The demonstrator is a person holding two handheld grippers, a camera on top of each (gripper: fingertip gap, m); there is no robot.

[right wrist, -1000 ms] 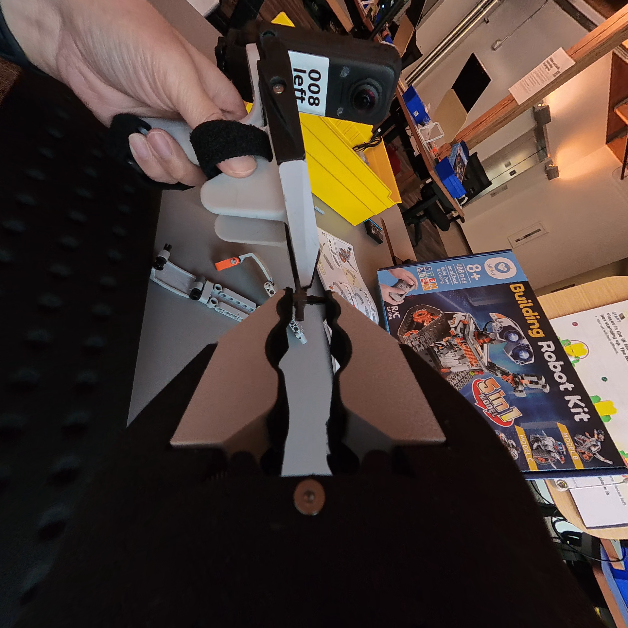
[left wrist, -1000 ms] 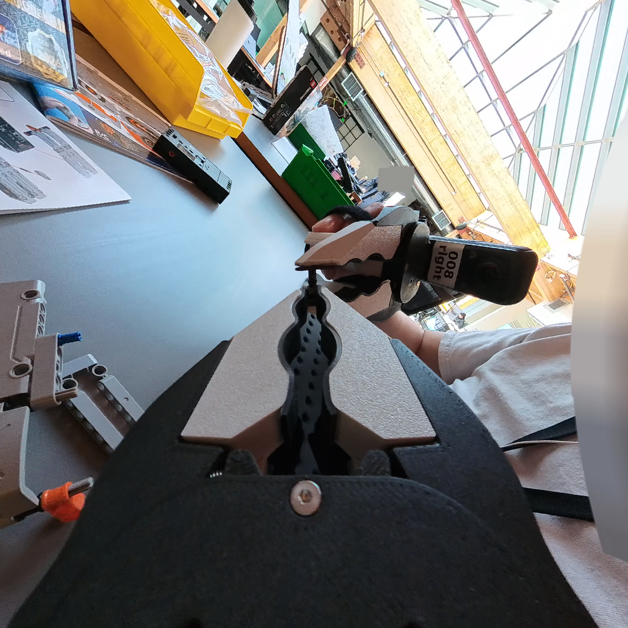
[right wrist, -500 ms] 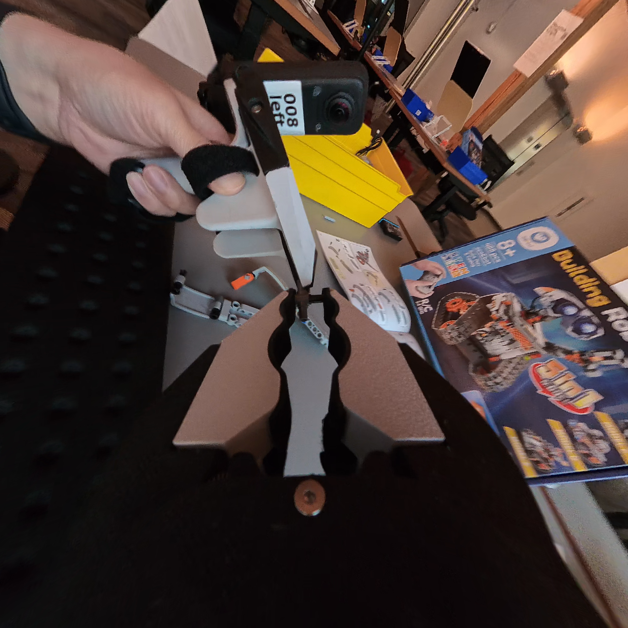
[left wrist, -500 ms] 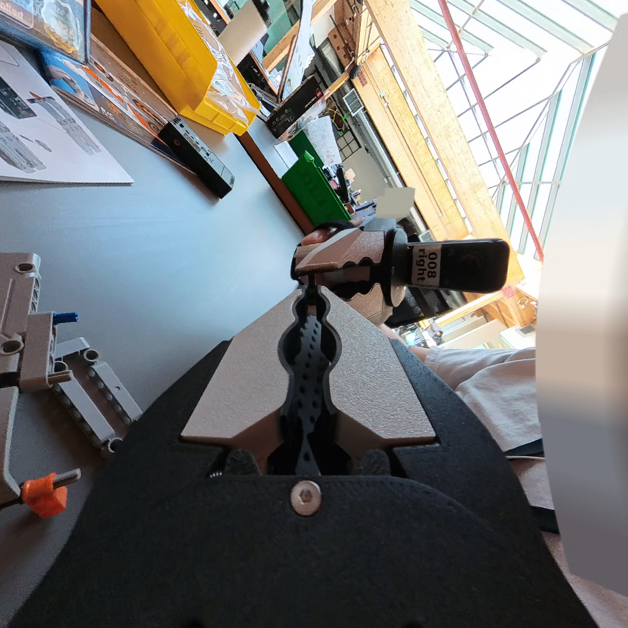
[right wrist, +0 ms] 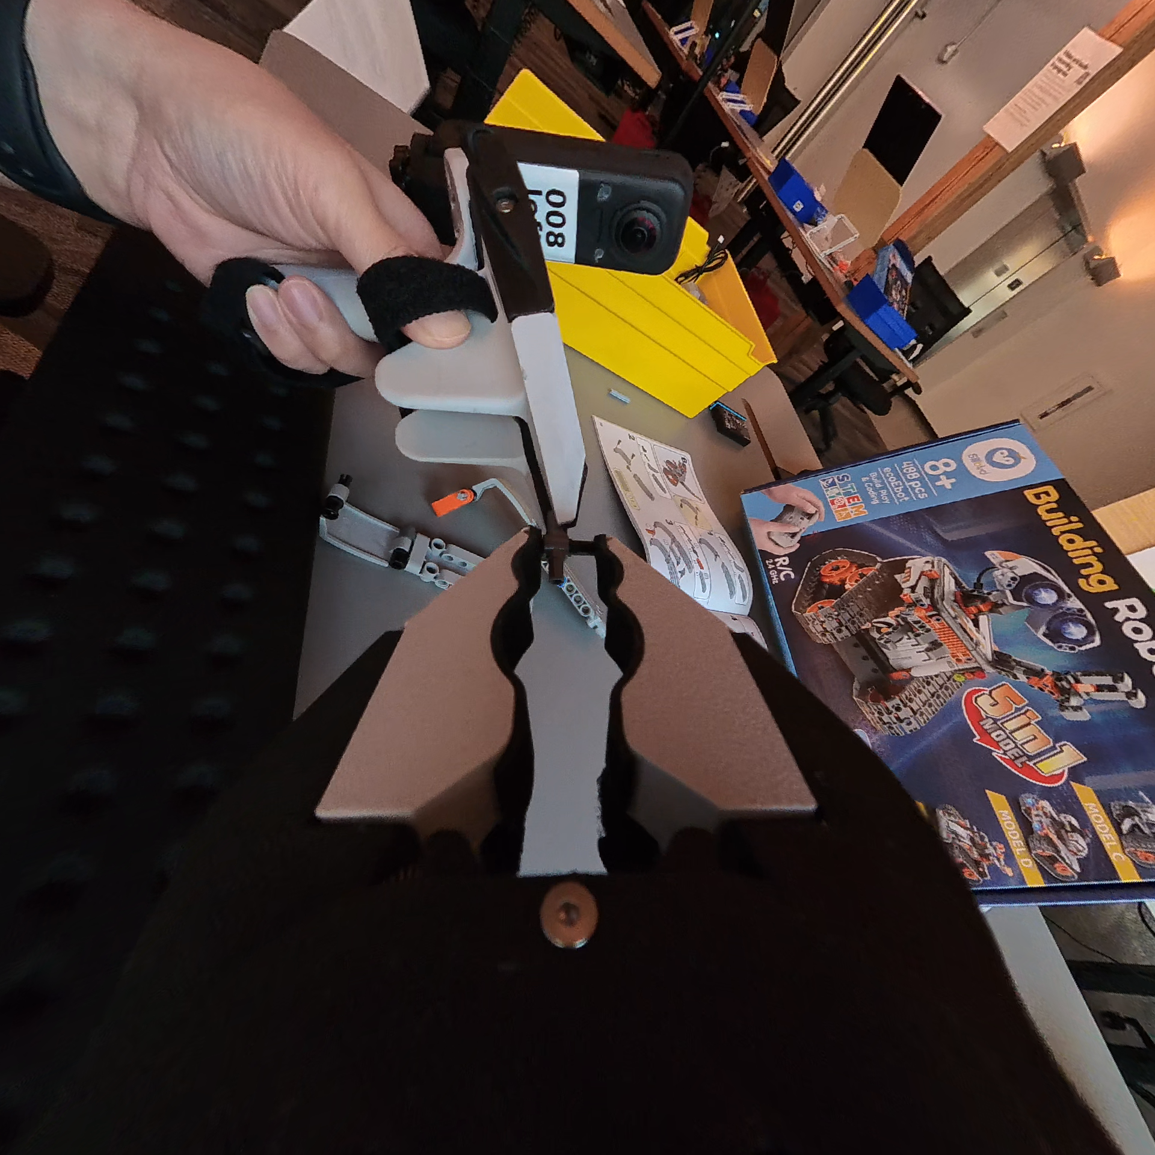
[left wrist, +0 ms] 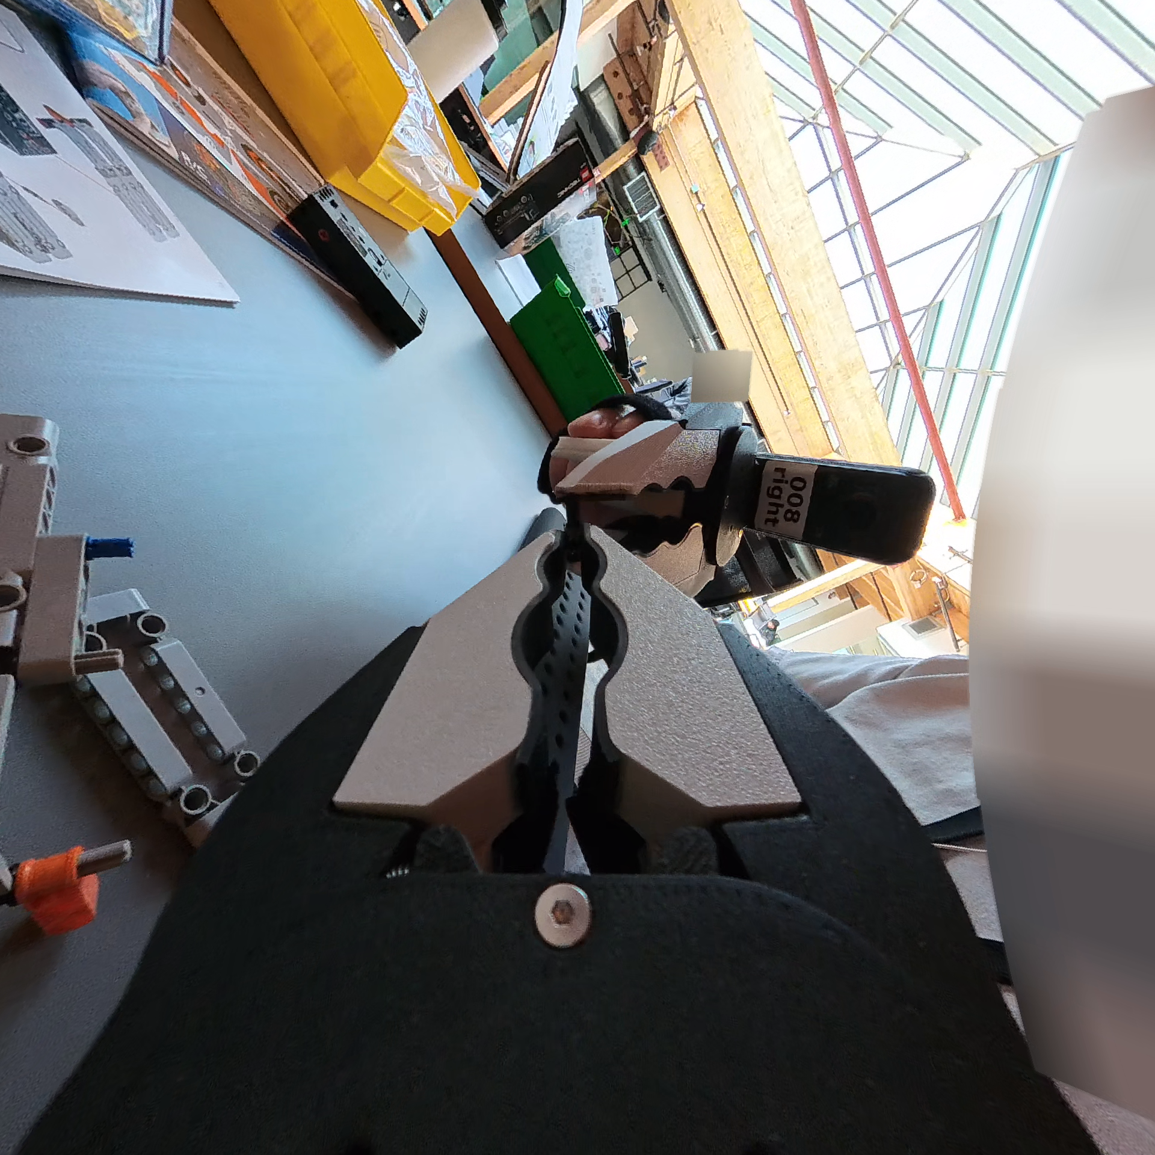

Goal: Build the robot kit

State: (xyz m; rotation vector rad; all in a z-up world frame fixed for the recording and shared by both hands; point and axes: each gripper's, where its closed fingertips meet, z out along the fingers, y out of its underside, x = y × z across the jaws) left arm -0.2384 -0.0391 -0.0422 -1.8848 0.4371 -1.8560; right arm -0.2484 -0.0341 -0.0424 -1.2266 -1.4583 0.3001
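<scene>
My left gripper [left wrist: 572,545] and my right gripper [right wrist: 565,545] meet tip to tip in the air above the grey table [left wrist: 300,450]. Both are shut on one small black cross-shaped piece [right wrist: 555,553]. The left one pinches its upright stub from above. The right one holds its short cross bar between its tips. The piece shows as a dark nub in the left wrist view [left wrist: 572,531]. The right gripper also shows in the left wrist view [left wrist: 565,494], and the left gripper in the right wrist view [right wrist: 556,515]. A hand [right wrist: 206,162] holds the left gripper.
A grey beam assembly [left wrist: 144,706] with an orange part [left wrist: 56,887] and a blue pin [left wrist: 109,547] lies on the table below. An instruction booklet [right wrist: 681,537], a blue kit box [right wrist: 969,656], a yellow bin [left wrist: 362,106] and a small black box [left wrist: 356,262] lie farther back. Both grippers' tips are close together, under 4 cm apart.
Both grippers keep their tips together on the black piece. The pair has shifted and tilted a little, so the table and the box sit differently in both views.
</scene>
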